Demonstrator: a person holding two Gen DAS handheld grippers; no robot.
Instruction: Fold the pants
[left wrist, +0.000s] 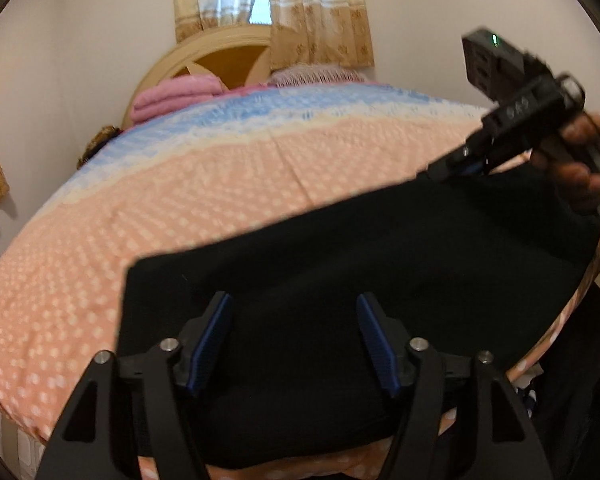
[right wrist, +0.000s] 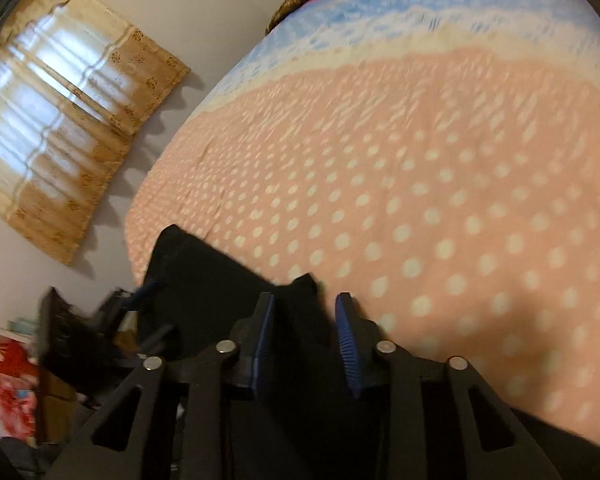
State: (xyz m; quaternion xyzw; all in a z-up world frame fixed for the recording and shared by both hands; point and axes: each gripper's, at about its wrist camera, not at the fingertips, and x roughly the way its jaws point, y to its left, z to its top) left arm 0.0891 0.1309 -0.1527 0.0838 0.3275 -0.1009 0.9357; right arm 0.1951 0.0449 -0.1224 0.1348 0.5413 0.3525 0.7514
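Here the black pants (left wrist: 340, 264) lie across the near edge of the bed (left wrist: 180, 200), long axis running between my wide-open left gripper (left wrist: 294, 344) over one end and my half-open right gripper (right wrist: 306, 340) at the far corner.

Light: soft daylight through the cream patterned curtain (left wrist: 268, 4) at 12 o'clock.
Glare: window blown out.
Blur: right wrist view smeared.
Edges: fisheye bending, dark corners.
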